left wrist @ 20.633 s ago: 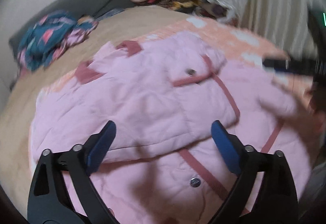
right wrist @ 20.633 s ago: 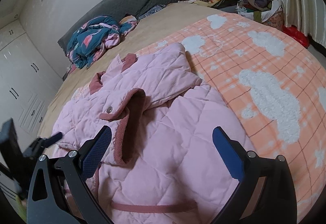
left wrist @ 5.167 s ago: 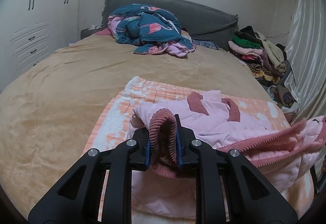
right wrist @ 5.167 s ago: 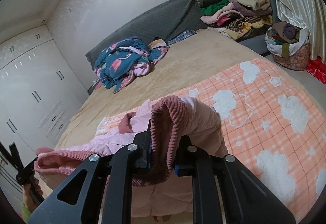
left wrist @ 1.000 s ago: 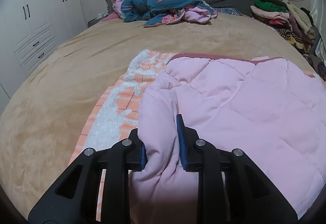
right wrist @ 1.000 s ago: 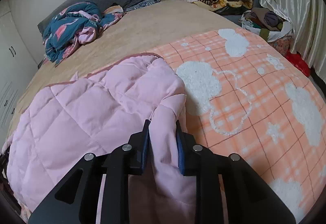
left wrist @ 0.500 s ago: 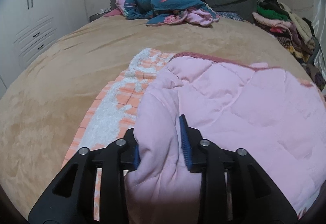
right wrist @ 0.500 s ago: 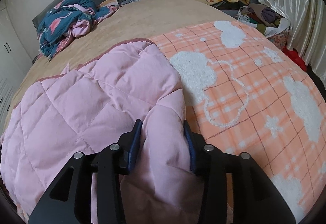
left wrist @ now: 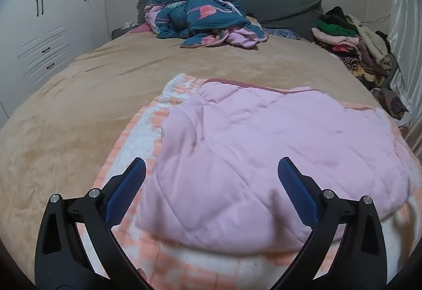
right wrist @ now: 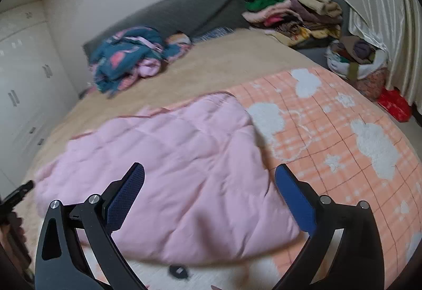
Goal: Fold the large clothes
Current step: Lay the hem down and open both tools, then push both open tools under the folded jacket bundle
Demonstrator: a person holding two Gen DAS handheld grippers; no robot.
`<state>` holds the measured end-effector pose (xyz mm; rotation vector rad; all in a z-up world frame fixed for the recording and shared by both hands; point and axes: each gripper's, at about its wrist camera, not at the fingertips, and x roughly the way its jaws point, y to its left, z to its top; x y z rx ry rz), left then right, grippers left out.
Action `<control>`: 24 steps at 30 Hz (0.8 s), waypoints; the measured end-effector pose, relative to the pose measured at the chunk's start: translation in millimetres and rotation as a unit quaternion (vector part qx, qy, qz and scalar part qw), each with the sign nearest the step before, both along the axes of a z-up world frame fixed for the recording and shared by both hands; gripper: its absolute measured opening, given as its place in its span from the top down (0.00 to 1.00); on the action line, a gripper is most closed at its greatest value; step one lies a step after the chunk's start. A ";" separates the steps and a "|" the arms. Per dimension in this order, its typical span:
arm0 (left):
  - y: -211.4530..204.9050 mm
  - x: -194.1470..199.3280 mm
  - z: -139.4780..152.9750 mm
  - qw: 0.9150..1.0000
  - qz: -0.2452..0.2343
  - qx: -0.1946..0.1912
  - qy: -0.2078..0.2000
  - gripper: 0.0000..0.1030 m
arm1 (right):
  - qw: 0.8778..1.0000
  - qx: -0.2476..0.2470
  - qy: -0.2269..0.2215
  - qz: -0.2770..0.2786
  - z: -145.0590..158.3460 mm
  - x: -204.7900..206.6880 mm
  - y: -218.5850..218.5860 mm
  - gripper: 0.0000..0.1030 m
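**Both grippers let go: the fold is laid down**

Your left gripper [left wrist: 211, 182] and right gripper [right wrist: 209, 182] have both just been opening, and each now stands spread wide with nothing between its blue pads. A second ago each was pinched shut on a near corner of the pink quilted jacket [left wrist: 263, 155]; half a second ago the fabric was slipping loose between the widening jaws. Now the jacket lies flat and released on the orange cloud-patterned blanket [right wrist: 343, 137], quilted back upward, its dusty-rose trim showing only along the far edge.

Compared with twenty seconds back, when collar, snaps and front placket lay open to view, the garment is now doubled over itself into a broad, compact panel. That suggests one main fold is done; you likely have a further fold or some smoothing left, since the panel is wide and its near edge sags unevenly.

No brand, label or readable writing shows anywhere, neither on the jacket nor on the heap of clothes [right wrist: 290, 10] beyond the bed.
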<state>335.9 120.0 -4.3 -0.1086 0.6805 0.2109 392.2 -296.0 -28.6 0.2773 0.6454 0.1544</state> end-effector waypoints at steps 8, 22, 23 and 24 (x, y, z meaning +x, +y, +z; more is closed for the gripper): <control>-16.4 -35.5 -2.1 1.000 0.002 -0.020 0.008 0.09 | 0.999 0.001 -0.042 0.023 21.6 -62.9 11.5 0.04; -30.4 -59.6 -29.6 0.999 -0.001 -0.028 0.022 0.09 | 1.000 -0.014 -0.014 0.014 -12.0 -99.6 18.3 0.04; -29.8 -58.8 -32.3 0.999 0.000 -0.029 0.024 0.09 | 1.000 -0.009 -0.007 0.011 -16.1 -98.1 17.9 0.04; -28.9 -57.7 -35.7 0.999 0.002 -0.030 0.027 0.09 | 1.000 -0.005 -0.002 0.006 -18.7 -96.8 17.2 0.04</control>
